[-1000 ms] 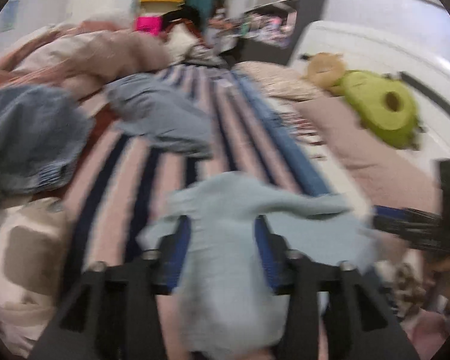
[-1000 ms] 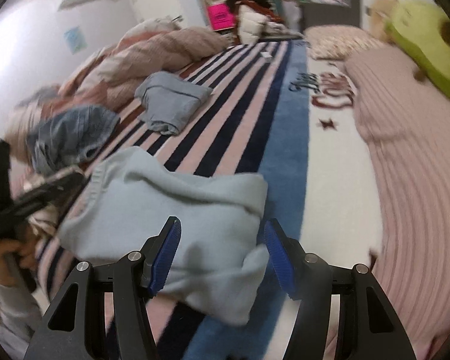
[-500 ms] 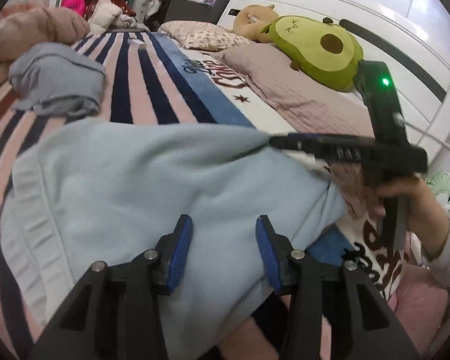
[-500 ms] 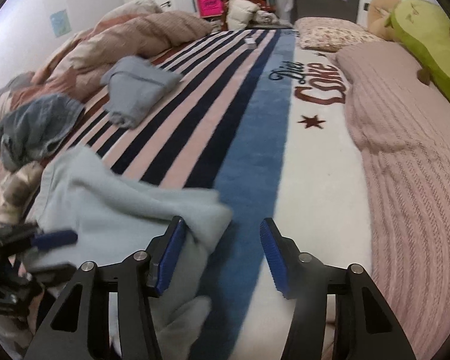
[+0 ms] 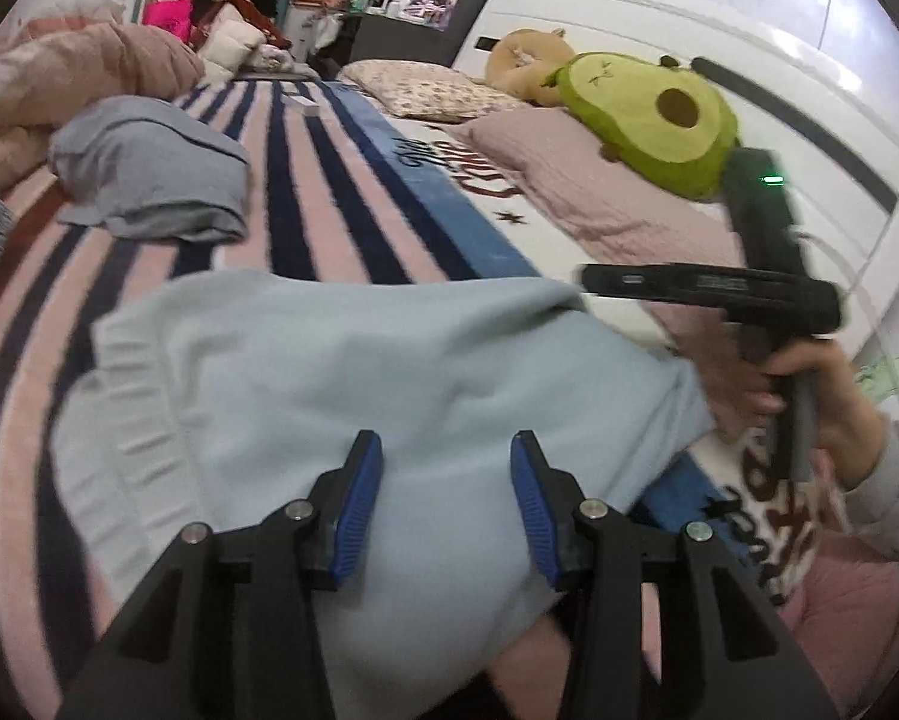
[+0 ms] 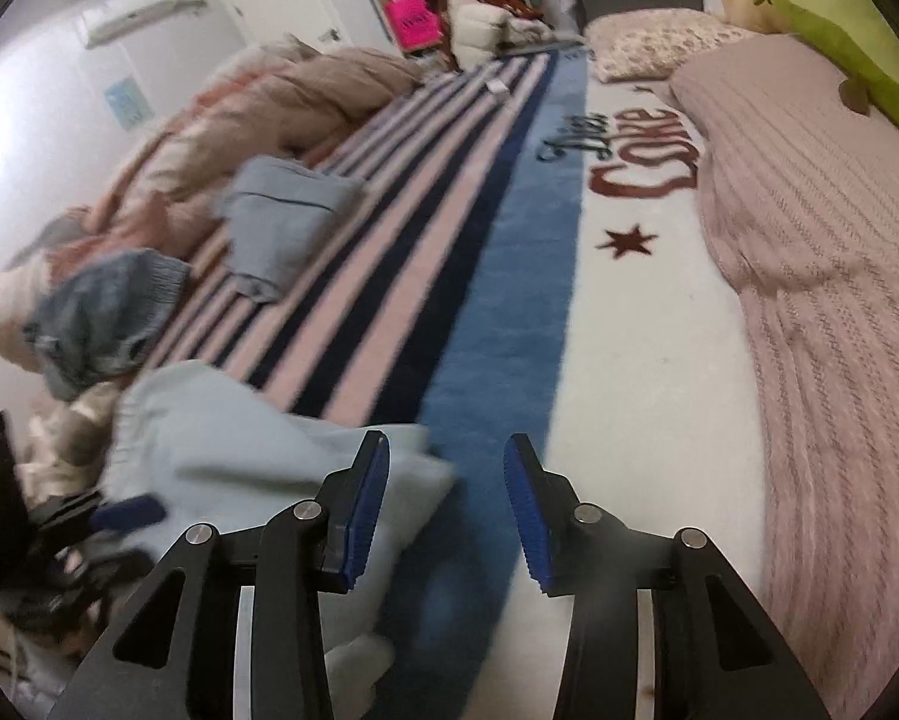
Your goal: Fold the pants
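Observation:
Light blue pants lie bunched on the striped bedspread, ribbed waistband at the left. My left gripper is open, its jaws low over the near part of the pants with nothing between them. My right gripper is open and empty, just right of the pants' far corner, over the blue stripe. In the left wrist view the right gripper's body sits at the right edge of the pants. The left gripper shows at the lower left of the right wrist view.
A folded grey garment and a crumpled denim piece lie further up the bed. A pink duvet, a pink knit blanket, an avocado plush and a pillow ring the spread.
The pants have been dropped flat onto the bedspread. My left gripper let go and now stands open over them. My right gripper moved off the cloth to its right side.

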The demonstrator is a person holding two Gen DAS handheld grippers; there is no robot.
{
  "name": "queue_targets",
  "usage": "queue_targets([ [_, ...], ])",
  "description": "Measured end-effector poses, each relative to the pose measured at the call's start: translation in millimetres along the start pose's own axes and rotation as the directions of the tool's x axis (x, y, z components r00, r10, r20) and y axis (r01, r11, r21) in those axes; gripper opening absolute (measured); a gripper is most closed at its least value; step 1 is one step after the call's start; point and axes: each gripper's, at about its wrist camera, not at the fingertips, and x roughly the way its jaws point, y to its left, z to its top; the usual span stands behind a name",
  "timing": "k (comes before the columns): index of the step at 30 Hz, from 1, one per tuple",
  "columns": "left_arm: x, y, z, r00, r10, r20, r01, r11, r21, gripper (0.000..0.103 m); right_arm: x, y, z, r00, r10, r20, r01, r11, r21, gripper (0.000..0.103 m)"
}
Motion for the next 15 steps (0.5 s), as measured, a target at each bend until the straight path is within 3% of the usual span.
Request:
queue_targets([
  [3,1.3,10.3,0.8,1.000,0.006,-0.007,-0.006,1.000,-0.022,0.040,-1.7,10.4,-7.0,0.998,0.050,-0.047,-0.052,0.997,-0.048,0.036],
  [6,4.8,11.7,-1.2,1.000,0.001,-0.012,-0.001,1.000,-0.024,0.040,15.8,18.6,-12.6,0.994,-0.010,-0.106,-0.001,0.994,-0.108,0.035],
  [7,5.8,11.2,-2.3,1.000,0.006,-0.015,-0.006,1.000,-0.017,0.040,18.0,17.7,-13.0,0.995,-0.029,-0.098,0.018,0.994,-0.109,0.030],
  [8,7.2,10.9,-2.8,1.000,0.010,-0.018,-0.010,1.000,-0.016,0.040,20.2,15.4,-10.3,0.996,-0.037,-0.077,0.030,0.995,-0.095,0.012],
  [9,8.0,11.1,-2.9,1.000,0.010,-0.020,-0.010,1.000,-0.018,0.040,22.1,14.5,-7.3,0.997,-0.031,-0.071,0.025,0.996,-0.088,0.006],
  [15,9.7,18.9,-6.8,1.000,-0.016,-0.021,0.015,0.999,-0.051,0.037,41.3,23.1,7.2,0.993,-0.108,-0.049,0.100,0.985,-0.143,0.005],
])
